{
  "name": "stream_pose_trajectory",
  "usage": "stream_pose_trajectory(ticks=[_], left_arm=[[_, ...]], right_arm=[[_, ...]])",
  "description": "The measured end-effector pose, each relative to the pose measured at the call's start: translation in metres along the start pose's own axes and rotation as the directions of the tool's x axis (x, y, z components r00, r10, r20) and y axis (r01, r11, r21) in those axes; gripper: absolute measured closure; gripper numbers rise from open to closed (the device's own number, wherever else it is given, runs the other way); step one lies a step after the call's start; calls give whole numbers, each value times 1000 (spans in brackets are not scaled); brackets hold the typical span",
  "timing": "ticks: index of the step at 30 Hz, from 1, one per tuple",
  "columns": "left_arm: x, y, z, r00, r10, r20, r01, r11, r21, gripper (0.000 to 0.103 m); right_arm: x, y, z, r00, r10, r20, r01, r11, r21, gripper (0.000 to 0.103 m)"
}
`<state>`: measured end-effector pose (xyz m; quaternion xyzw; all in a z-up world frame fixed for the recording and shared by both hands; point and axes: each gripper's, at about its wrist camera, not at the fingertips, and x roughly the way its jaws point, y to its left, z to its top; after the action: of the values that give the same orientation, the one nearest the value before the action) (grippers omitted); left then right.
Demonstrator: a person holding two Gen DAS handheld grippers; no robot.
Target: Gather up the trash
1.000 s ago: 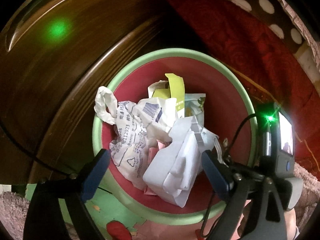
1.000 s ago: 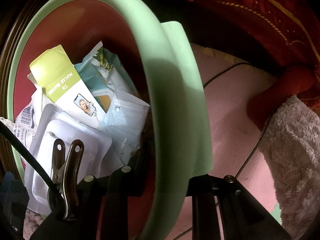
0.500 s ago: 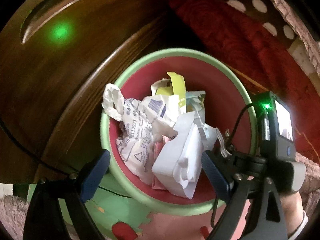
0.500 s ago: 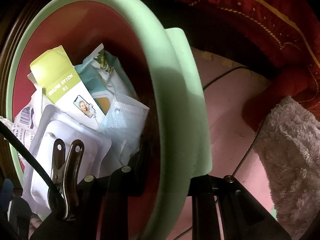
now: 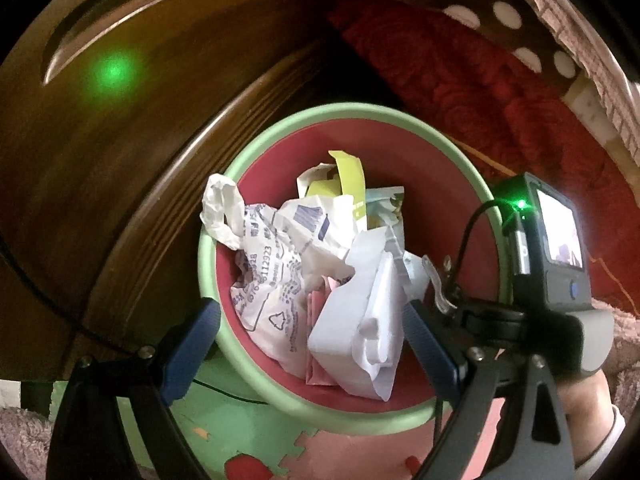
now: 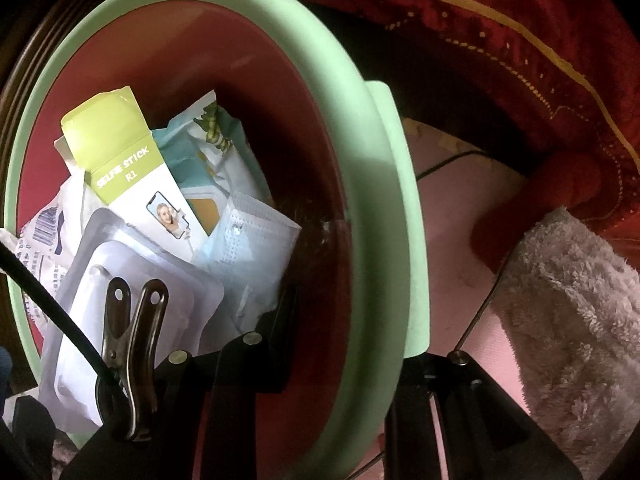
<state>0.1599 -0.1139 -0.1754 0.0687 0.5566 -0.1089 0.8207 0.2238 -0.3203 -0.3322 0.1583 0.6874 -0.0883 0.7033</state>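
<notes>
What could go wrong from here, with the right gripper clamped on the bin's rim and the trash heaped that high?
1. The right gripper holds the bin by one side of its rim only, so the bin may tilt or slip if lifted.
2. The white plastic tray and the printed plastic bag sit high near the rim; a tilt could spill them onto the foam mat.
3. The black cable crosses the trash and might snag.

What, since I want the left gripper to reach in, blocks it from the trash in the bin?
Nothing visible. The left gripper hangs open right above the bin, with the white blister pack topping the trash directly below. The right gripper clamps its rim off to one side.
</notes>
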Motion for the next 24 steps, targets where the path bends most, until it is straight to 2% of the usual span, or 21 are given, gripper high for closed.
stream_pose_trajectory(ticks=[7, 21, 23, 24], left_arm=[[1, 9, -2, 1000, 3, -14, -4, 999, -41, 8], [-19, 18, -10, 1000, 27, -7, -28, 997, -71, 8], [-20, 18, -10, 999, 33, -3, -33, 997, -70, 8], [-21, 19, -10, 999, 38, 0, -38, 997, -69, 8]], right_arm=[[-7, 8, -1, 1000, 6, 8, -6, 1000, 8, 82], [-11, -6, 0, 998, 57, -25, -55, 997, 63, 81], [-12, -5, -1, 998, 64, -26, -62, 996, 69, 78], [-16, -5, -1, 998, 52, -19, -51, 996, 69, 58]])
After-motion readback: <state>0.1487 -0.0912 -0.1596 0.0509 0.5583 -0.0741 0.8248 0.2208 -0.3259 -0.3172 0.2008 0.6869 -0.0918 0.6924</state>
